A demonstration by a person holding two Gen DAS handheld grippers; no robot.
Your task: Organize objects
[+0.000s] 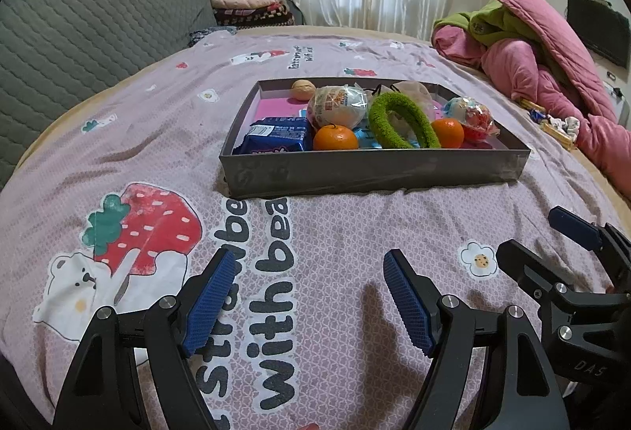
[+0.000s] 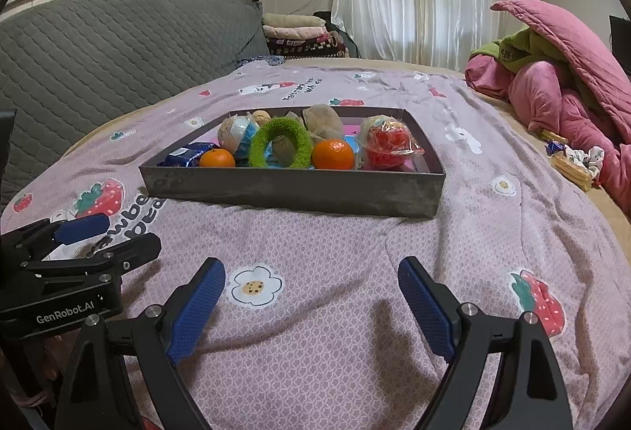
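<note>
Left gripper [image 1: 307, 296]: hovering over the printed bedspread [image 1: 335, 232], jaws standing spread, nothing between them. Right gripper [image 2: 311, 305]: likewise spread and empty, sitting just beside the left and pointing toward the same tray.

Grey tray [image 1: 370, 173]: lying flat on the bedspread, ahead of both grippers and well apart from them; shallow cardboard walls, likely flexing if lifted by one edge.

Contents, all lying inside the tray:
- Two oranges [image 1: 335, 138] [image 1: 447, 132], sitting near the front wall; looking firm, round and prone to rolling, so best pinched across the middle.
- Green fuzzy ring [image 1: 398, 122], leaning upright between the oranges; appearing soft and light, so easiest taken across its upper arc.
- Blue snack packet [image 1: 276, 138], resting in the near-left corner; its wrapper seeming slick and crushable, calling for a gentle pinch across the short side.
- Wrapped round items [image 1: 337, 106] [image 1: 475, 116], showing crinkly film that is probably slippery; grip the body, not the loose film.
- Small brown ball [image 1: 303, 90], sitting by the far wall, partly hidden.

Pink bedding [image 1: 544, 75]: lying piled at the far right with a few small loose items in front of it.
</note>
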